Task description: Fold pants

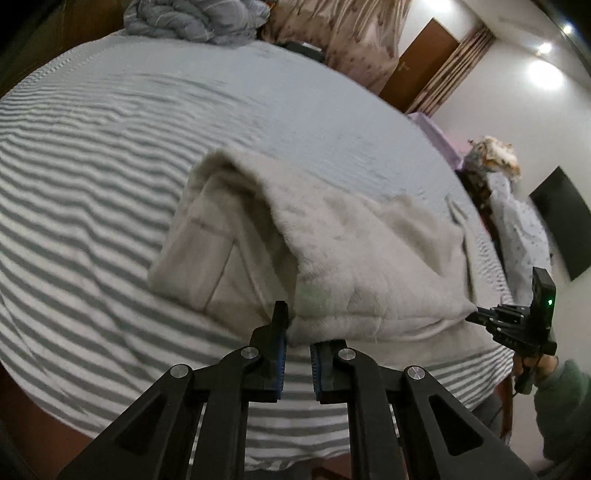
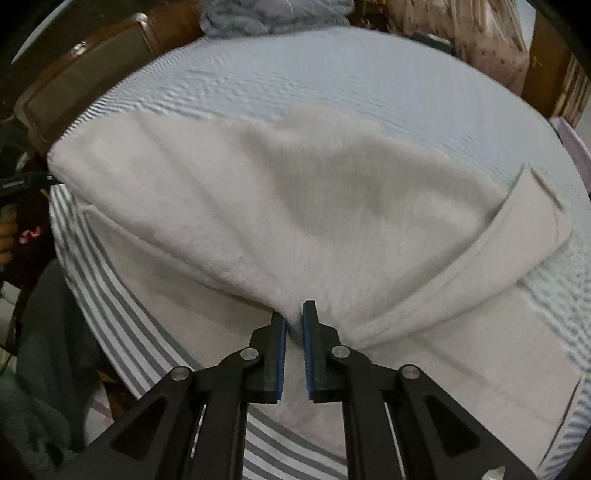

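Observation:
Cream fleece-lined pants [image 1: 332,251] lie on the striped bed, a fuzzy inside-out layer lifted over the smooth layer below. My left gripper [image 1: 297,332] is shut on the near corner of the fuzzy layer. My right gripper [image 2: 294,317] is shut on the other corner of the same edge of the pants [image 2: 295,206]. The right gripper also shows in the left wrist view [image 1: 476,315], pinching the fabric's right corner. The left gripper tip shows in the right wrist view [image 2: 50,179] at the fabric's left corner.
The bed [image 1: 110,155] has a grey-and-white striped sheet. A bundled grey blanket [image 1: 192,18] sits at the far end. A wooden headboard [image 2: 92,62] runs along the far left. Piled clothes [image 1: 517,206] and a dark screen [image 1: 565,229] stand at the right.

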### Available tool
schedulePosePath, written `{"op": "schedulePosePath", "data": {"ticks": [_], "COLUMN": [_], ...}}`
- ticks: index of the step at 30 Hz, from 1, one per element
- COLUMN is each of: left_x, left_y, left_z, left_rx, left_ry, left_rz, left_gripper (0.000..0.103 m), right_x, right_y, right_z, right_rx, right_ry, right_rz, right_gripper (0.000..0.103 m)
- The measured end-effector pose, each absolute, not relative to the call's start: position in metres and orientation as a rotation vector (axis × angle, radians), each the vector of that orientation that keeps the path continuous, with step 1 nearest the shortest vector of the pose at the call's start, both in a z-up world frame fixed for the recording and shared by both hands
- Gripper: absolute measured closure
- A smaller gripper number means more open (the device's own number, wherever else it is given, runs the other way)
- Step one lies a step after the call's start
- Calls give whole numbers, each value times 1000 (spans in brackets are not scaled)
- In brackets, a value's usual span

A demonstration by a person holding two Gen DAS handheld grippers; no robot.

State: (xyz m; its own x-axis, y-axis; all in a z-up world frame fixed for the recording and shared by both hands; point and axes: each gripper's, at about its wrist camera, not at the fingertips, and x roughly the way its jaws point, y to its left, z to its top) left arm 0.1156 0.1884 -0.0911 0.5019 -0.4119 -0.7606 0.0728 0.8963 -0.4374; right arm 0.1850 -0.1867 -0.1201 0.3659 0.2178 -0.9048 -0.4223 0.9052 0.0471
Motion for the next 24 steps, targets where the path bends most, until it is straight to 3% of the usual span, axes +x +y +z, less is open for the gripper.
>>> {"op": "schedulePosePath", "data": {"ticks": [10, 14, 18, 24], "left_x": [97, 81, 67, 76], "left_y": [201, 208, 215, 216], "left_z": [-111, -113, -114, -116], "left_rx": [-473, -548, -676, -851], "left_ry": [1087, 1068, 1027, 1005], "left_rz": [-272, -286, -335, -372], "left_gripper": [81, 56, 45, 43], "right_x": [181, 171, 154, 132], "right_y": [-176, -174, -184, -219], "right_z": [-130, -122, -112, -110], "right_rx": [-141, -92, 8, 296], "right_ry": [1120, 1095, 1071, 1089], "right_rz": [337, 326, 315, 281], "right_gripper": [72, 56, 50, 47]}}
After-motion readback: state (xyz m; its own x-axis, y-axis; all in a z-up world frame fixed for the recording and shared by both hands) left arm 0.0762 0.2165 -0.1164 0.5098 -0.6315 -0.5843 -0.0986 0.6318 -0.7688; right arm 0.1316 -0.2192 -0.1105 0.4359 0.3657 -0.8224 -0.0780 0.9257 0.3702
